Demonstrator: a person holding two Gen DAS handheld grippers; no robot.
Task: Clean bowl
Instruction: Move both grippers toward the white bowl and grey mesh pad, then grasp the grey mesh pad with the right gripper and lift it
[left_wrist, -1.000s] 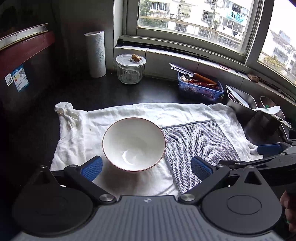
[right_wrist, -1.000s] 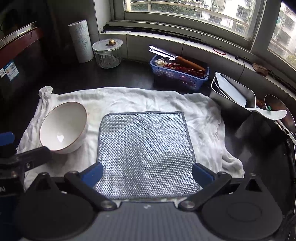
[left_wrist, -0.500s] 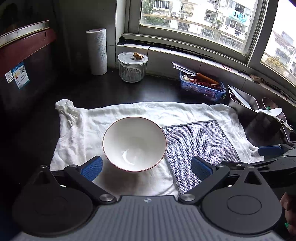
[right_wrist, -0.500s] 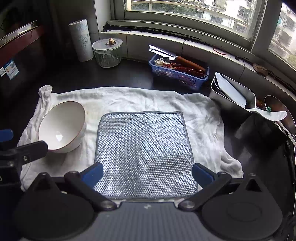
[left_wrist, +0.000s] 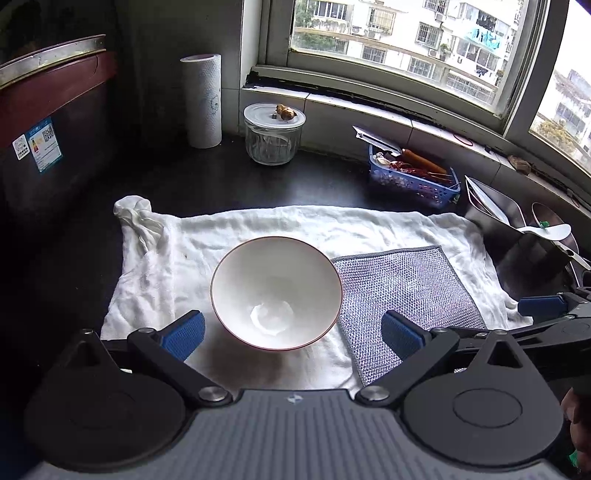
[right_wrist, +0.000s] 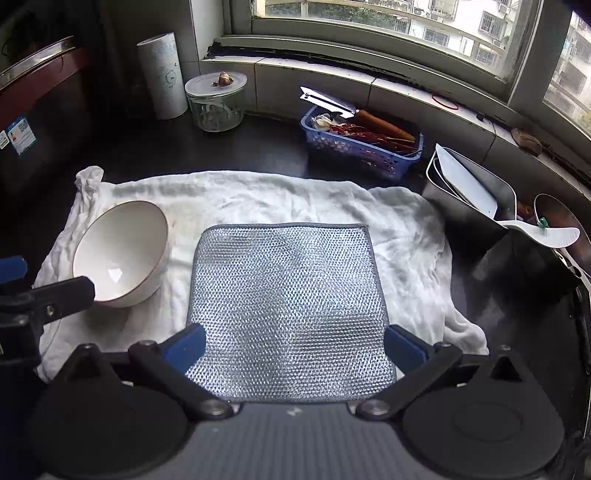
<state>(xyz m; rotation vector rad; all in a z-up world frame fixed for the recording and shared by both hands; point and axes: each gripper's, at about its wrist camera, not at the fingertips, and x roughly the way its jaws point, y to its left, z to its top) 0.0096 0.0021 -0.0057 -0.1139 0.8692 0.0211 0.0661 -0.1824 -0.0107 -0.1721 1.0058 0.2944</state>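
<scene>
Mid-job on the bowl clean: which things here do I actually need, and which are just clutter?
Needed:
bowl
silver mesh dishcloth
left gripper, open
right gripper, open

Clutter:
white towel underneath
paper roll
glass jar
blue basket
</scene>
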